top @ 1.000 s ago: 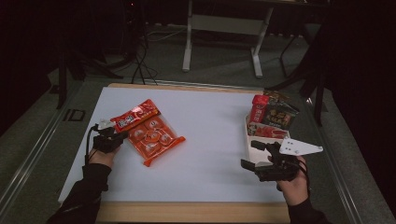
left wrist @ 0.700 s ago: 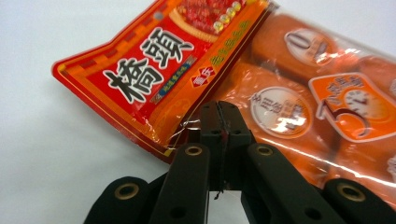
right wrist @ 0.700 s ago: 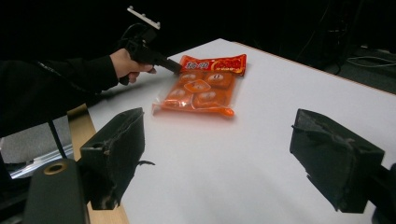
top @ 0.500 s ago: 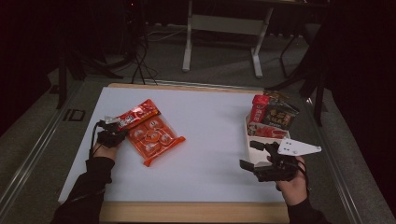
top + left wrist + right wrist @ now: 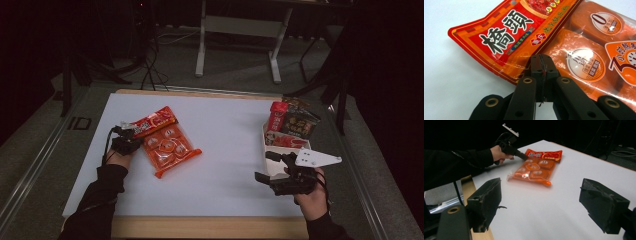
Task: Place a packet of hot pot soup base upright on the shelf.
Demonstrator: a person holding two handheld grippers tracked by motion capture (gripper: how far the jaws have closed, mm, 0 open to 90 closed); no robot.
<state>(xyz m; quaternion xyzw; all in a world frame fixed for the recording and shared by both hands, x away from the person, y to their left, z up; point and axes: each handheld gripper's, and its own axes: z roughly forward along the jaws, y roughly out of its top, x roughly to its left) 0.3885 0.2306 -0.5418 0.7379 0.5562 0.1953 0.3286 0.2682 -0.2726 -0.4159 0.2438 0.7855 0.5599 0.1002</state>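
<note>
Packaging: clear plastic bag of orange seasoning blocks with a red printed header (image 5: 169, 145), lying flat on the white table (image 5: 225, 135), left of centre. Left gripper (image 5: 541, 65) is closed, its jaws pressed together over the bag's near edge where header meets blocks; whether film is pinched between them cannot be told. Right gripper (image 5: 541, 207) stands open, well apart, beside the white tray of packets (image 5: 287, 135). Film is likely slippery and limp, contents moderately heavy; grip the flat header seam.

White table (image 5: 225, 150), orange snack bag (image 5: 167, 147), tray (image 5: 272, 150)
</note>
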